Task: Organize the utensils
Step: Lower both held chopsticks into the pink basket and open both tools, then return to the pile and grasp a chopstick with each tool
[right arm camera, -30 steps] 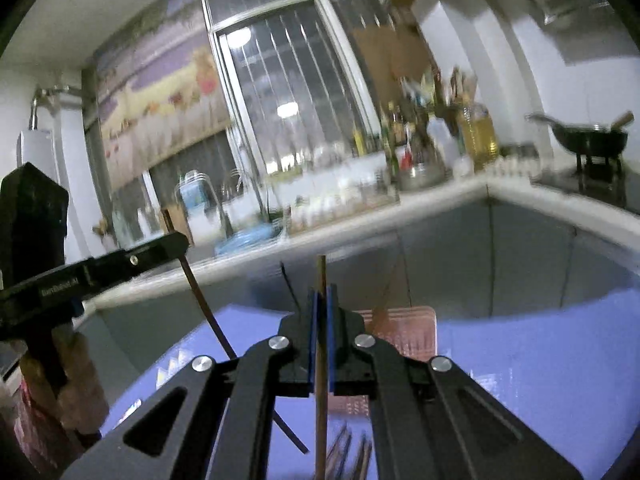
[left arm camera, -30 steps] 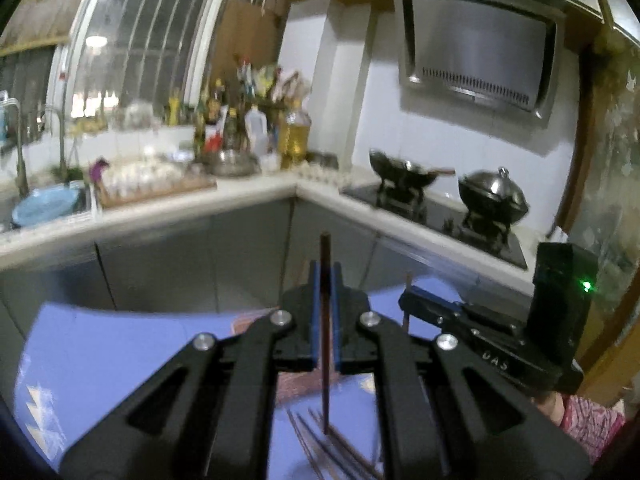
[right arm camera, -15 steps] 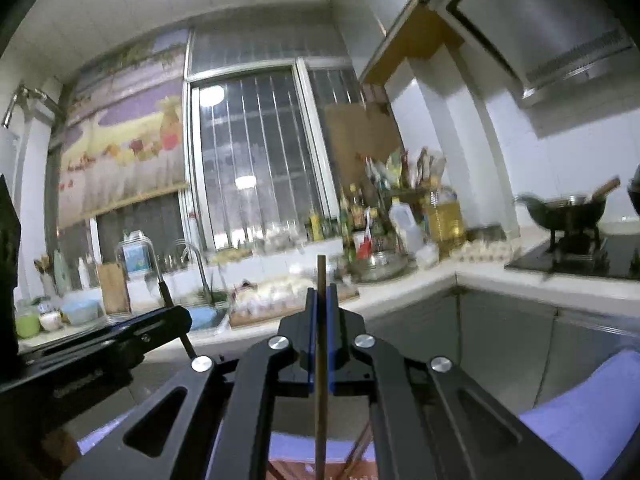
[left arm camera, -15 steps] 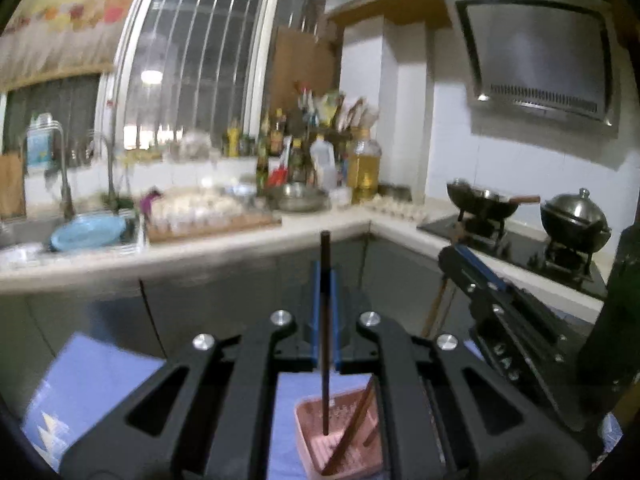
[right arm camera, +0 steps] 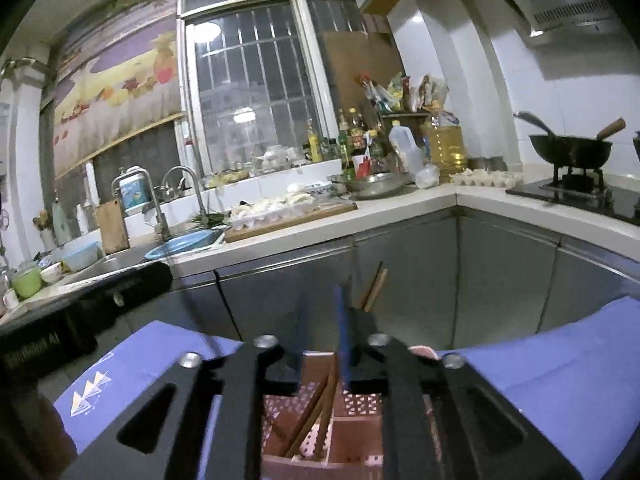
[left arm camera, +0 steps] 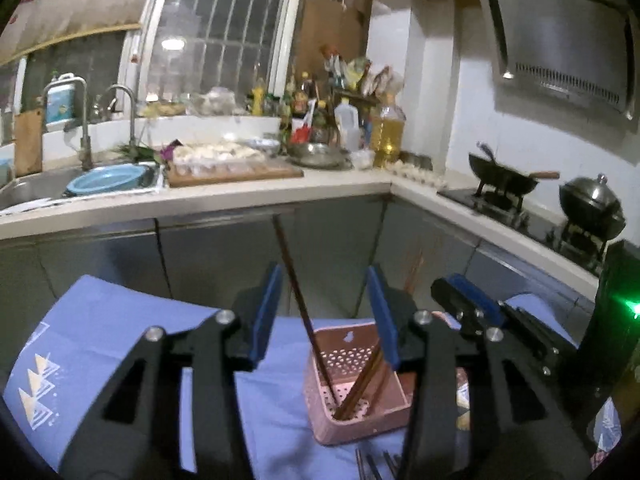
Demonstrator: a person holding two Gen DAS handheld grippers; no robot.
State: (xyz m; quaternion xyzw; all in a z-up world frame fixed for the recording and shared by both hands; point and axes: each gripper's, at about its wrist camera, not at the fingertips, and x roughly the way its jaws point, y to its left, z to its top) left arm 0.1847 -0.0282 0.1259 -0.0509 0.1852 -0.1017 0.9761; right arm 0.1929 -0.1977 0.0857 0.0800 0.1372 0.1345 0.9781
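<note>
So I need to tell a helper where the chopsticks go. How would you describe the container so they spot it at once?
Look at the blue cloth spread over the table in front of the steel kitchen cabinets. Near its middle, just below the open left gripper, stands a pink basket. It is the only perforated, box-shaped container there, with brown chopsticks leaning inside.

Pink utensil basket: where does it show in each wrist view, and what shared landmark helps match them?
Left wrist: pink utensil basket sits low, right of centre, between the open jaws, chopsticks leaning inside.
Right wrist: bottom centre, basket largely behind the gripper, seen from above.
Shared landmark: the yellow oil bottle on the counter corner.
</note>
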